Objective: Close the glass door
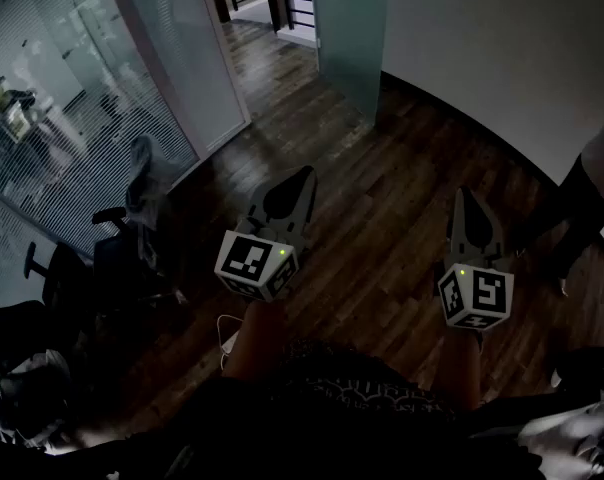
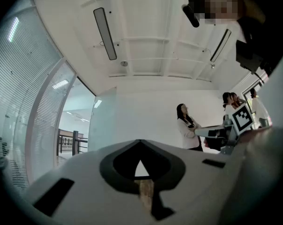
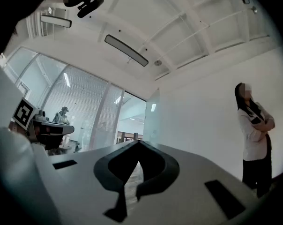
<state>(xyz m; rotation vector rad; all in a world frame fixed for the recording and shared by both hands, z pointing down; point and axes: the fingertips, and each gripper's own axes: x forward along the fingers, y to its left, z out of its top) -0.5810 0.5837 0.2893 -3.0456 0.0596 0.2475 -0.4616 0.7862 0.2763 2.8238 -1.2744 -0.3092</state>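
The left gripper hangs over the dark wooden floor, its jaws closed tip to tip with nothing between them. The right gripper beside it is pinched together the same way and is just as empty. Both point toward the glass door, which stands open well ahead of them at the far side of the room, next to the white wall. It is a tall frosted pane, pale grey-green and plain. The gap to its left shows a corridor with a dark railing. A glass partition with blinds runs along the left.
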